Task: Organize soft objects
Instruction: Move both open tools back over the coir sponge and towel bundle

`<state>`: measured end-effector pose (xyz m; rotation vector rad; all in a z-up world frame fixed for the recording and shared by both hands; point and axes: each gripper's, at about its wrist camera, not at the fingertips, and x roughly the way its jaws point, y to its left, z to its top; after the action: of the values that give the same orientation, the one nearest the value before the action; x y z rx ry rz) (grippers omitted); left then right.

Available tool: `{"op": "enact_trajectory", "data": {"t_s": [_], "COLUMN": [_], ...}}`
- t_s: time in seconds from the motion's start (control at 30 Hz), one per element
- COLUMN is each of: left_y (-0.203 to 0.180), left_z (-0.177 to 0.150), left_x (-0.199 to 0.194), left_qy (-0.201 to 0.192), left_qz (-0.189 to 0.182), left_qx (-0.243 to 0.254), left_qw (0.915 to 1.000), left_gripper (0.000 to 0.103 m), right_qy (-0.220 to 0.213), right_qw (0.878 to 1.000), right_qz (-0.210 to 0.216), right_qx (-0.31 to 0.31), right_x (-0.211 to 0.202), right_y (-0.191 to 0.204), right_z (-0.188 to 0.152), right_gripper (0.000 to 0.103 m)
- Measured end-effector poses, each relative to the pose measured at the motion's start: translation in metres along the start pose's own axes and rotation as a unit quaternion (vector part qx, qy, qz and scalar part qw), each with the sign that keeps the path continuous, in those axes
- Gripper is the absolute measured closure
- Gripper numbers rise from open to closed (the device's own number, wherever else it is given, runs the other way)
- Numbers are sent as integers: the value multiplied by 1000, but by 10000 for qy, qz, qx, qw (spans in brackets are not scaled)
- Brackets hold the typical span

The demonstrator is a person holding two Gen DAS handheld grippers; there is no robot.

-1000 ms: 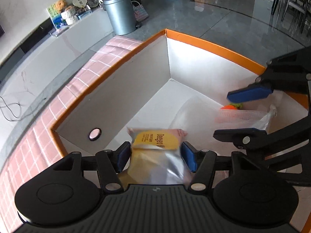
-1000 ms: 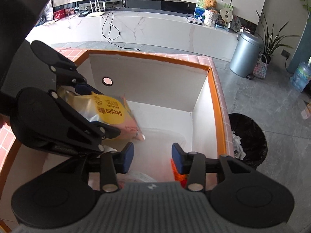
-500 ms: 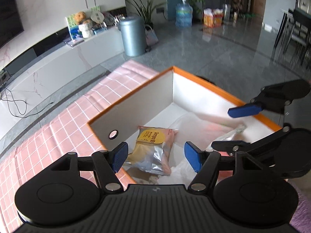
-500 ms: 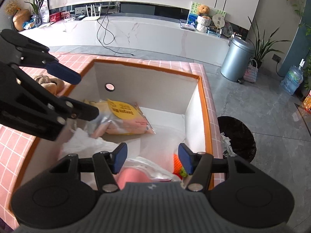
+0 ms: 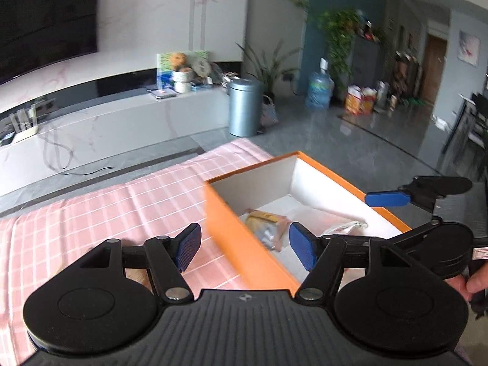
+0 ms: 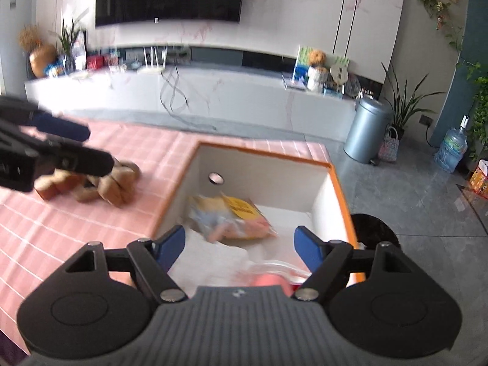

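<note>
Open-topped box [image 6: 341,195], orange walls around.

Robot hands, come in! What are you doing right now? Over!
Left gripper open, empty. Right gripper open, empty. Yellow snack packet lying in orange box. Brown plush toy waiting on pink cloth; nothing blocking.

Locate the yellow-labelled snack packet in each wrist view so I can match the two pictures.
Left wrist: snack packet lies inside the orange box, just right of centre.
Right wrist: snack packet lies mid-frame on the box floor, below the round hole.
Shared landmark: grey bin.
</note>
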<state>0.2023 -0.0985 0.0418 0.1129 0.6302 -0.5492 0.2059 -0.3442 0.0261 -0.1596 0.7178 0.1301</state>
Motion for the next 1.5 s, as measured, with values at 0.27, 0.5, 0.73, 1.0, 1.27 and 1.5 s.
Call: {"op": "enact_trajectory", "data": {"t_s": [0.27, 0.5, 0.73, 1.0, 1.27, 1.5], "left_y": [32, 63, 93, 112, 151, 201], "left_z": [-35, -75, -127, -145, -144, -133], "left_x": [-32, -58, -66, -60, -41, -12], "left_qy": [-395, -676, -684, -685, -592, -451], "left_qz": [448, 688, 1061, 1186, 1415, 1579], "left_qx": [-800, -1427, -2077, -1850, -1384, -1168], "left_qw": [9950, 9850, 9700, 9731, 9784, 9795], "left_gripper": [27, 27, 29, 28, 22, 16], "right_qy": [-640, -1034, -985, -431, -194, -139], "right_qw": [9963, 9911, 9919, 9959, 9970, 9975], "right_qz": [271, 502, 463, 566, 582, 541], "right_qx": [506, 668, 652, 557, 469, 424], "right_x": [-35, -51, -35, -5, 35, 85], "right_y": [50, 105, 153, 173, 183, 198], "right_z": [-4, -15, -47, -68, -54, -23], "right_gripper": [25, 23, 23, 22, 21, 21]}}
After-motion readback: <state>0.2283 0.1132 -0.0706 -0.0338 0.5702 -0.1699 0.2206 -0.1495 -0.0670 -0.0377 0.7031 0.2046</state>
